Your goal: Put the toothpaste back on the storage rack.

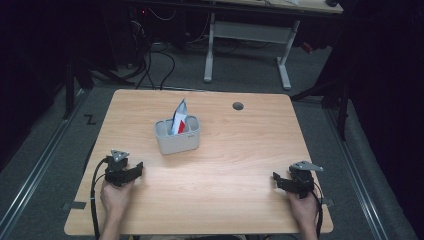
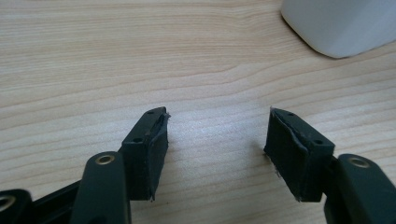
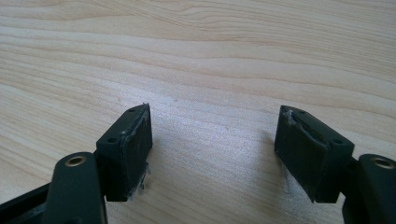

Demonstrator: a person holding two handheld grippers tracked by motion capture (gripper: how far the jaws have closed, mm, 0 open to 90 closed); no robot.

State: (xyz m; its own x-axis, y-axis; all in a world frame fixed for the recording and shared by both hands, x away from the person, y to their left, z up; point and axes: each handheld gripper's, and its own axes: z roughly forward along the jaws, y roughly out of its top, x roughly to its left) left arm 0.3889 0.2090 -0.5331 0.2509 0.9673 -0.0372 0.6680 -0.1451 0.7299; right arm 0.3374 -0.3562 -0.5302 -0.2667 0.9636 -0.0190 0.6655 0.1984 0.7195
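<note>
A grey plastic holder (image 1: pixel 177 135) stands near the middle of the wooden table (image 1: pixel 240 150), with a white, blue and red packet (image 1: pixel 179 117) sticking up out of it. My left gripper (image 1: pixel 136 171) rests low on the table's near left, held by a hand, and its jaws are open over bare wood (image 2: pixel 217 135). A corner of the grey holder (image 2: pixel 341 23) appears at the top right of the left gripper view. My right gripper (image 1: pixel 278 180) sits at the near right, also open with nothing between its pads (image 3: pixel 212 140).
A round cable hole (image 1: pixel 238 106) lies in the table's far right part. Beyond the table stand the white legs of another desk (image 1: pixel 247 45) and cables on the dark floor. Metal rails run along the floor on both sides.
</note>
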